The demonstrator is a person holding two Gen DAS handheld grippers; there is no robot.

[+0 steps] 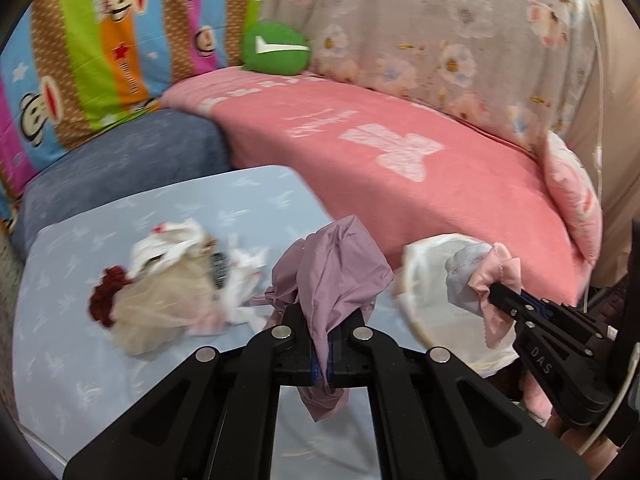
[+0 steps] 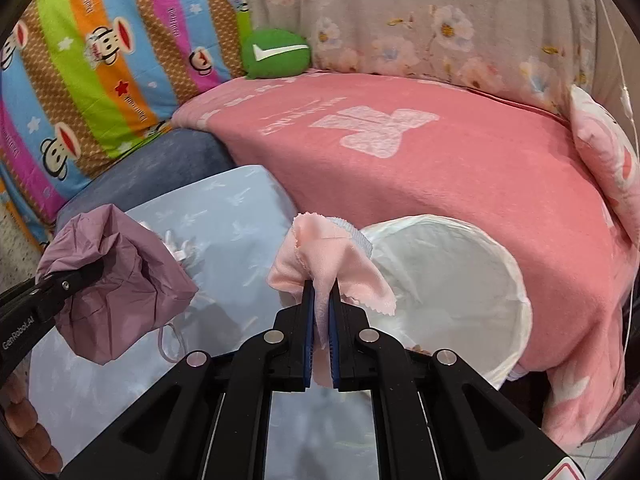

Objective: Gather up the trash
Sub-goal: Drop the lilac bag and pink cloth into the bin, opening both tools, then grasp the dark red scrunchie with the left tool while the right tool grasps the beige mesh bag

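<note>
— So, what are the left tongs (image 1: pixel 320 344) holding?

— They are clamped on a crumpled mauve cloth (image 1: pixel 336 276). It bunches above the fingers and a tail hangs below them, over the pale blue worktop (image 1: pixel 80 380).

— And the right tongs (image 2: pixel 320 320)?

— Pressed together on a pink fabric scrap (image 2: pixel 332 264) with a pinked edge; a bit of grey-white ribbed cloth (image 2: pixel 358 236) shows just behind it. The scrap sits just in front of the white round bin (image 2: pixel 472 280), near its rim.

— Where does that bin stand?

— Between the worktop and the bed with the pink blanket (image 2: pixel 440 168), touching the blanket's edge as far as I can tell.

— Anything left on the worktop?

— Yes, in the left view a heap remains: beige mesh fabric (image 1: pixel 160 304), a dark red ruffled piece (image 1: pixel 106 296) and white crumpled bits (image 1: pixel 244 280), all blurred.

— And behind?

— A green plush ball (image 2: pixel 276 54) at the back of the blanket, beside a striped monkey-print cover (image 2: pixel 100 60) and a floral quilt (image 2: pixel 440 20).
</note>
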